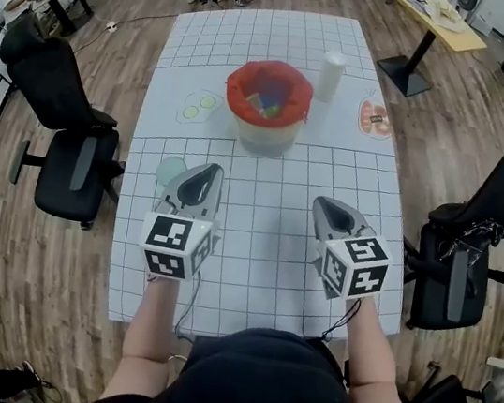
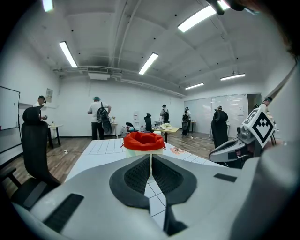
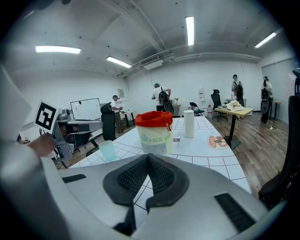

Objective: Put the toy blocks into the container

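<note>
The container (image 1: pixel 267 105) is a pale tub with a red rim, standing mid-table on the white gridded table (image 1: pixel 264 245). Several coloured toy blocks (image 1: pixel 266 103) lie inside it. My left gripper (image 1: pixel 207 173) hovers over the table in front of the tub, slightly left, shut and empty. My right gripper (image 1: pixel 326 204) is level with it on the right, also shut with nothing held. In the left gripper view the shut jaws (image 2: pixel 151 160) point at the tub (image 2: pixel 143 141). The right gripper view shows its jaws (image 3: pixel 148 157) closed below the tub (image 3: pixel 153 133).
A white cylinder (image 1: pixel 332 74) stands right of the tub. A pale green cup (image 1: pixel 170 171) sits by my left gripper. Flat picture stickers (image 1: pixel 376 118) lie on the table. Black office chairs (image 1: pixel 64 133) flank both sides. People stand at the room's far end.
</note>
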A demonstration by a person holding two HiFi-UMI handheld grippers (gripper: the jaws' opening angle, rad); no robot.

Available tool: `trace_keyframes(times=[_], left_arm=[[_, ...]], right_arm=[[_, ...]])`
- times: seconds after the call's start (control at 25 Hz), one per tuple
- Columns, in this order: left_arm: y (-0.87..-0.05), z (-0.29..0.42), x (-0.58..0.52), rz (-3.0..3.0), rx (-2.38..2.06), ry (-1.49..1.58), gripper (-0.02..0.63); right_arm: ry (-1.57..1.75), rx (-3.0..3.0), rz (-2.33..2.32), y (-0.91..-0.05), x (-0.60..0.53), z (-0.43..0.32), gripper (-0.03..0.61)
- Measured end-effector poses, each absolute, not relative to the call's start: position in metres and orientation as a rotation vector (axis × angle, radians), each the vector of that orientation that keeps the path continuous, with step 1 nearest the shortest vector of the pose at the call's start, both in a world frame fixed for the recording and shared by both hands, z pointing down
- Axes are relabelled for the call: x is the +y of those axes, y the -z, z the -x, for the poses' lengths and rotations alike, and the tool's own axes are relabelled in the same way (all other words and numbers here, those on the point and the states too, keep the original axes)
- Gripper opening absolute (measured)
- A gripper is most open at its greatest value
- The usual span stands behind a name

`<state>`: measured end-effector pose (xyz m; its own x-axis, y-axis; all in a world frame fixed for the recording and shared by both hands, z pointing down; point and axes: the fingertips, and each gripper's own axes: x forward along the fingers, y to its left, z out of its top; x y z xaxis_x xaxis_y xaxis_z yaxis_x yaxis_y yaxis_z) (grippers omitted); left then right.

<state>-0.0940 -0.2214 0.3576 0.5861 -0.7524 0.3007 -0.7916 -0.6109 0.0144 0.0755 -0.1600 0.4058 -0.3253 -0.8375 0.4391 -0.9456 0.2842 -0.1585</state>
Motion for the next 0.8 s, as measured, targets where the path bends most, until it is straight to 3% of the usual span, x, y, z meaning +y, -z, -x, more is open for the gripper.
trace_keyframes(times=[0.8], left_arm=[[-0.369,0.102,-0.195,-2.646,-1.298,-0.442,0.034]], right_arm=[[-0.537,-2.285,-1.649,-0.399,-0.153,-0.071,0.015]])
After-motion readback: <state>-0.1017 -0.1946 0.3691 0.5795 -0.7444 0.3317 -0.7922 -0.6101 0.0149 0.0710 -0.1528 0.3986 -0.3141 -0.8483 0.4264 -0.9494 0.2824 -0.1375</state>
